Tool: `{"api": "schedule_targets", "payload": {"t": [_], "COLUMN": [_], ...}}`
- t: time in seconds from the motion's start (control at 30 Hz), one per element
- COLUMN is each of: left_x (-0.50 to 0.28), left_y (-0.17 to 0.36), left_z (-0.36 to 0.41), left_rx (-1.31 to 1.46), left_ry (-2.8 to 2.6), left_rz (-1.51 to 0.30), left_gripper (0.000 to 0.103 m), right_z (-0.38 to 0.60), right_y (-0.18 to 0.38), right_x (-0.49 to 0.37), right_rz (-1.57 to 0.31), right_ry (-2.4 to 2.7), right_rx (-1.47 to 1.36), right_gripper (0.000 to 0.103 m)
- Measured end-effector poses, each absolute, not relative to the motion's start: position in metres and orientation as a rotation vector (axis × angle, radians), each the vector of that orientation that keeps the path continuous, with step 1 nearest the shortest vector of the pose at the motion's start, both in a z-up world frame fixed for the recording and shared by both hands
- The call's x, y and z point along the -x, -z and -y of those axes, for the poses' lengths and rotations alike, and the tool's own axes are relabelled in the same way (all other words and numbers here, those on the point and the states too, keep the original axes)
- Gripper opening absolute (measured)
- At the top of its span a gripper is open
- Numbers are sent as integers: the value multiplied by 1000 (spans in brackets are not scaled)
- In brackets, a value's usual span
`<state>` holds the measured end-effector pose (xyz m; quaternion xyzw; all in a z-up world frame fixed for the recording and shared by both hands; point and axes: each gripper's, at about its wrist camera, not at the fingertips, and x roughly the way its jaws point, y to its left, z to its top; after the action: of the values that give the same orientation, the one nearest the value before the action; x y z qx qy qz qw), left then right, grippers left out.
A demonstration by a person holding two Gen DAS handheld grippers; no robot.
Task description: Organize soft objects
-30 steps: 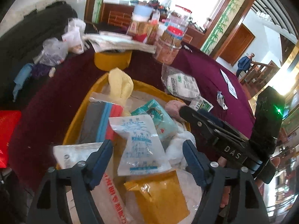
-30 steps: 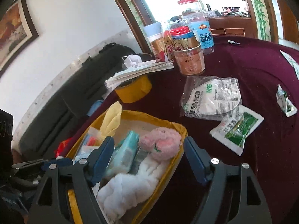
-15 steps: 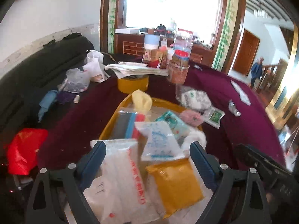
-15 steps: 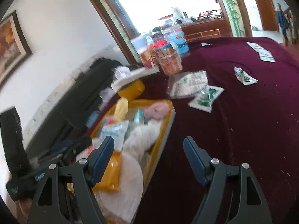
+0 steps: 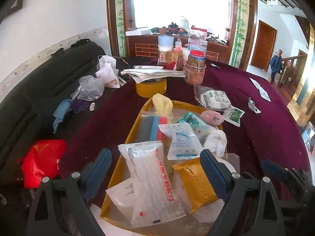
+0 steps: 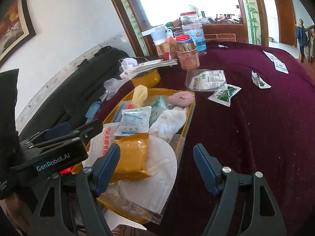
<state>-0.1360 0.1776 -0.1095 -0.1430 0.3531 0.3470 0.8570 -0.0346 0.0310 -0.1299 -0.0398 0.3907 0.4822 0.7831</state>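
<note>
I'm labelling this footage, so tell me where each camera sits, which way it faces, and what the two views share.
Left wrist: sits on the left tongs, looking down and forward over the yellow tray toward the window; its own open blue-padded fingers frame the clear packets, and the right tongs show at lower right.
Right wrist: sits on the right tongs, open above the tray's right edge and the maroon tablecloth; the left tongs show at left.
Shared: tray, orange pouch, pink plush, jars.
</note>
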Motion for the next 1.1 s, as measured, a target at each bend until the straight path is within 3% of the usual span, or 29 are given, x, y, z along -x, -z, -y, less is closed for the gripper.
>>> {"api": "schedule_targets", "payload": {"t": [1.1], "left_x": [135], "left_y": [125], "left_z": [-187], "left_rx": [305], "left_ry": [-833], "left_rz": [-790], "left_gripper": [94], "right_z": [-37], "right_y": [144], "right_x": [26], "right_rz": [-880], "right_ry": [-970], "right_rx": [95], "right_gripper": [76]}}
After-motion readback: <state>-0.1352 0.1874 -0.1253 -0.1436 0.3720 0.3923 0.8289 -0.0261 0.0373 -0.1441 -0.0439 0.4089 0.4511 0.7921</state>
